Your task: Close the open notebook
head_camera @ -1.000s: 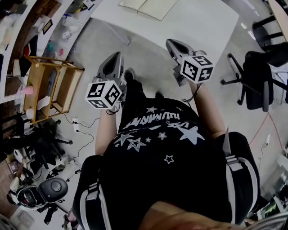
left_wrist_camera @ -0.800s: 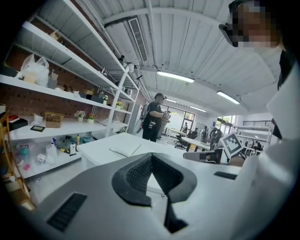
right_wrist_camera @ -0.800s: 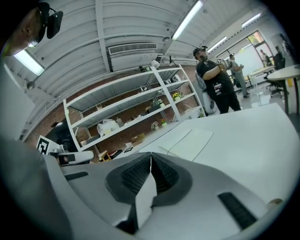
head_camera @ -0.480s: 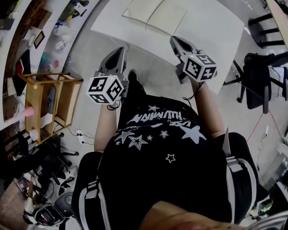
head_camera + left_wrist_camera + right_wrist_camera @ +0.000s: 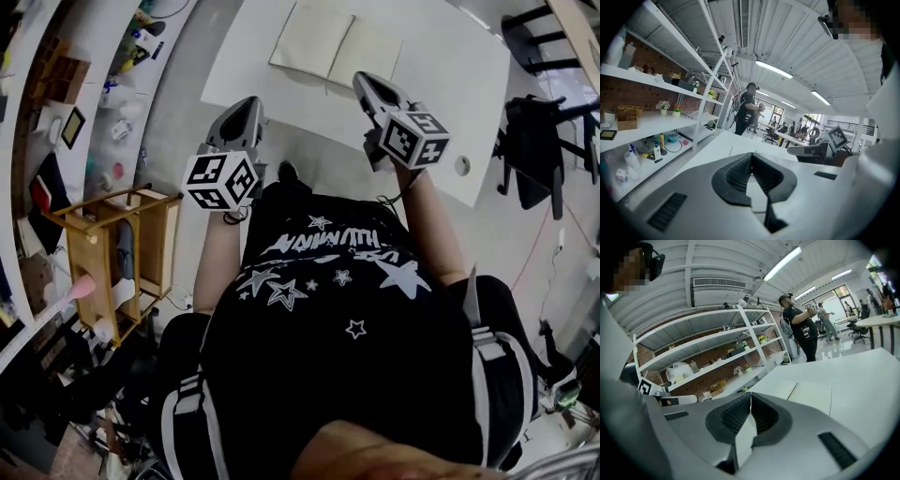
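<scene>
The open notebook (image 5: 345, 45) lies flat with pale blank pages on the white table (image 5: 450, 103), at the top of the head view. My left gripper (image 5: 247, 103) is shut and empty, held over the floor short of the table's near edge. My right gripper (image 5: 362, 81) is also shut and empty, its tips just over the table's edge below the notebook's right page. In the right gripper view the notebook (image 5: 808, 394) lies ahead beyond the closed jaws (image 5: 751, 394). In the left gripper view the jaws (image 5: 751, 153) meet at the tips, with the table beyond them.
Black office chairs (image 5: 539, 141) stand to the right of the table. A wooden trolley (image 5: 112, 253) and cluttered wall shelves (image 5: 56, 84) line the left side. A small round object (image 5: 462, 166) sits near the table's right corner. A person (image 5: 801, 329) stands far off.
The table and notebook have come closer and lower in the head view as the person walked forward. Both grippers advanced with the body and stayed shut.
</scene>
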Motion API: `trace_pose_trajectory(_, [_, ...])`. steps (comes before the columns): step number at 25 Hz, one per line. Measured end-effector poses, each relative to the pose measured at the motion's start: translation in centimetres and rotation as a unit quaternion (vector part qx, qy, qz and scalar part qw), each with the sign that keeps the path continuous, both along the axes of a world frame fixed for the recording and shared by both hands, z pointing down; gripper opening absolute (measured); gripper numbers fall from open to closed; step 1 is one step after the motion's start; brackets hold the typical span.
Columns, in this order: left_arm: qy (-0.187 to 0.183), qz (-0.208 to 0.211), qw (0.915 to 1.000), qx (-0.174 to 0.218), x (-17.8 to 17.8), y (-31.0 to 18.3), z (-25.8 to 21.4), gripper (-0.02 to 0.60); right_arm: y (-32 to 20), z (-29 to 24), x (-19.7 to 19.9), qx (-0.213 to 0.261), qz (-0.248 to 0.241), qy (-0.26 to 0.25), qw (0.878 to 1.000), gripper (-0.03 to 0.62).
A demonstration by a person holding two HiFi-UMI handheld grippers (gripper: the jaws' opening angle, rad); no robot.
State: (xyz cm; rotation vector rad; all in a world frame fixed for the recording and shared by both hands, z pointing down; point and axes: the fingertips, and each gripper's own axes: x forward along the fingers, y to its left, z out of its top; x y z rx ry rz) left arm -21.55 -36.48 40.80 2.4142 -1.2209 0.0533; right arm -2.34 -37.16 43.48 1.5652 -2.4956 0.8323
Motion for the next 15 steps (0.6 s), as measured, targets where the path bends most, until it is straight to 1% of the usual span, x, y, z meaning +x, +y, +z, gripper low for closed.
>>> trace_pose_trajectory(4, [-0.003,0.021,0.9997,-0.011,-1.4,-3.5,0.9,0.011,-2.8,0.4,-3.0,-0.002,0.007,0.018,1.000,0.009])
trace_pose_trajectory(7, [-0.017,0.059,0.9980,-0.011,-1.1,-5.1,1.4,0.011,-4.0,-0.4,-4.0,0.002,0.032,0.018,0.999,0.009])
trace_pose_trajectory(10, [-0.030,0.088,0.9956,-0.009,-0.3,-6.5,2.0,0.012,-4.2,0.5,-4.0,-0.007,0.040,0.023,0.999,0.009])
trace_pose_trajectory(15, [-0.036,0.098,0.9943,-0.017,1.6,-7.3,2.5,0.011,-3.4,1.4,-1.7,-0.019,0.056,0.021,0.998,0.009])
